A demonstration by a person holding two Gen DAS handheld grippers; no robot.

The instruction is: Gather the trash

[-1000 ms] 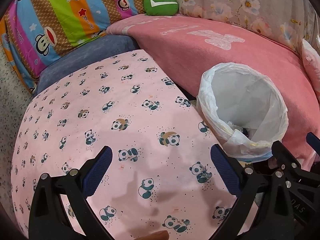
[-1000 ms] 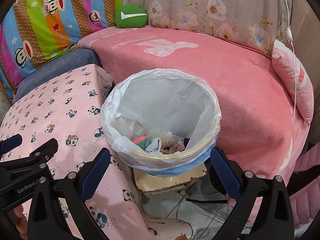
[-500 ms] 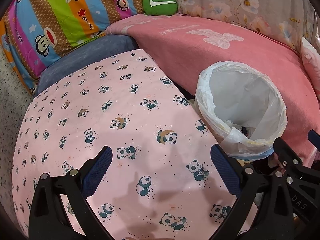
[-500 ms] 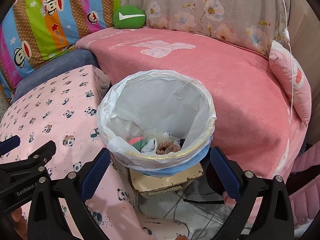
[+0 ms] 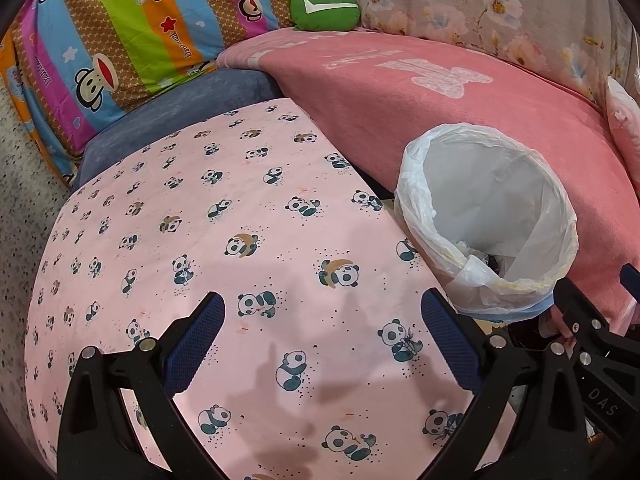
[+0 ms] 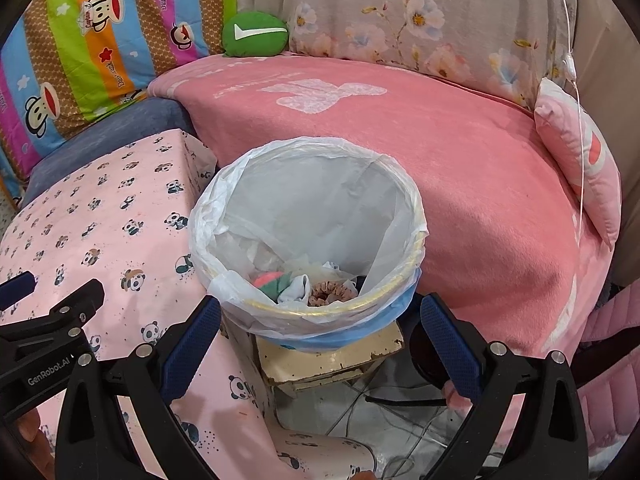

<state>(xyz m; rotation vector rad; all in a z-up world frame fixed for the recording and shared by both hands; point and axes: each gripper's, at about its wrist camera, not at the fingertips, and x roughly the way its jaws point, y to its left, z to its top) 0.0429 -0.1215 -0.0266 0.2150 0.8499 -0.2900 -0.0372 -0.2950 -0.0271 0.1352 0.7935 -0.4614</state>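
Observation:
A trash bin lined with a white plastic bag [image 6: 320,184] stands between the table and the sofa; its liner also shows in the left wrist view [image 5: 492,196]. Inside lie crumpled trash pieces [image 6: 304,286]: a red-green scrap, white paper, something brown. My right gripper [image 6: 320,340] hangs open just in front of the bin, nothing between its fingers. Open too, my left gripper [image 5: 322,340] hovers over the pink panda-print tablecloth [image 5: 240,220] and holds nothing. No loose trash shows on the cloth.
A pink-blanketed sofa [image 6: 440,152] curves behind the bin, with a green cushion [image 6: 254,34], a striped monkey-print cover [image 5: 120,28] and a pink pillow [image 6: 580,168]. The bin rests on a worn cream stool [image 6: 332,356]. Cables [image 6: 380,420] lie on the floor below.
Both grippers have drawn back and slightly left, so the bin sits a little farther away and more of the tabletop shows. Both stay open and empty.

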